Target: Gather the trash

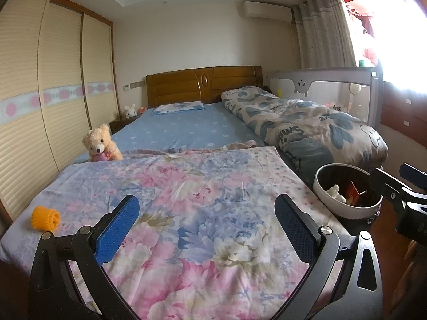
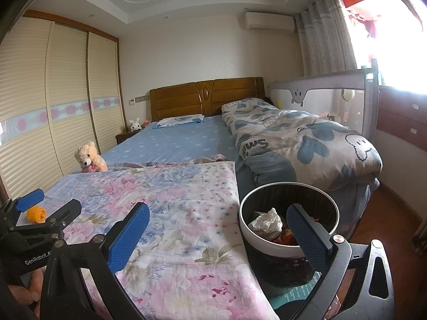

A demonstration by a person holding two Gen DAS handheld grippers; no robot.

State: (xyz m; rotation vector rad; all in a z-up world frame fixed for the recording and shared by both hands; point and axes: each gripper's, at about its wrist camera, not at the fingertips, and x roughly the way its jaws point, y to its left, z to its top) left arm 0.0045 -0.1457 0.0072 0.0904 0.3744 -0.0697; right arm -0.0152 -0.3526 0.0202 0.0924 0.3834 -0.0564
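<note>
A round bin [image 1: 347,208] [image 2: 267,242] with a white rim and dark lining stands at the bed's right front corner. It holds crumpled white paper [image 2: 267,222] [image 1: 335,192] and red-orange wrappers [image 1: 353,192]. My left gripper [image 1: 206,224] hangs open above the floral sheet [image 1: 186,200], nothing between its blue pads. My right gripper [image 2: 217,233] is open too, its right finger over the bin's mouth, its left finger over the sheet [image 2: 173,213]. An orange knitted roll [image 1: 45,218] [image 2: 36,214] lies near the bed's front left corner, left of both grippers.
A teddy bear [image 1: 100,144] sits at the bed's left edge. A rolled quilt [image 1: 307,125] fills the right side, a pillow [image 1: 177,106] lies by the wooden headboard. Wardrobe doors [image 1: 40,101] line the left wall. A grey bed rail [image 2: 333,90] and wooden floor [image 2: 387,221] are right.
</note>
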